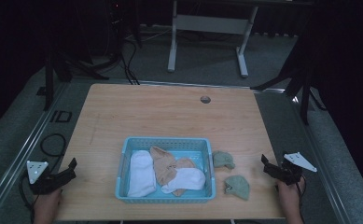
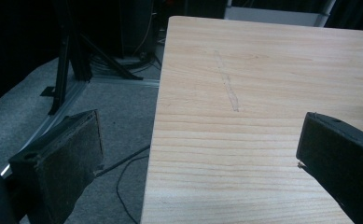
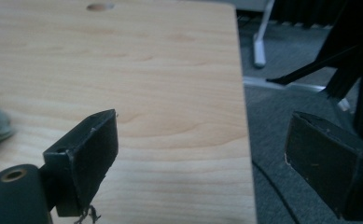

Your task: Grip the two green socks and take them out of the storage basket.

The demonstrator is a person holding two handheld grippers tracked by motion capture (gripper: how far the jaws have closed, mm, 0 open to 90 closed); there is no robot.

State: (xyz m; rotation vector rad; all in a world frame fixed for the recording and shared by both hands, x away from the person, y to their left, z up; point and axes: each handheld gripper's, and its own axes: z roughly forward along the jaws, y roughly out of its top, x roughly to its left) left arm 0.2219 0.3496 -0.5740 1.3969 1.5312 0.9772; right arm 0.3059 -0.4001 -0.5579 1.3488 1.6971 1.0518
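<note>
green socks [image 1: 230, 172] beside blue basket [image 1: 123, 161]

The person's left hand [image 1: 46, 205] comes in at the bottom left of the high view, holding the left gripper [image 1: 72, 165] low, its black jaws pointing forward and to the right. In the left gripper view the jaws stand wide apart with nothing between them. The right hand [image 1: 289, 198] holds the right gripper [image 1: 264, 164] at the bottom right, jaws aimed left and likewise spread wide and empty.
</note>
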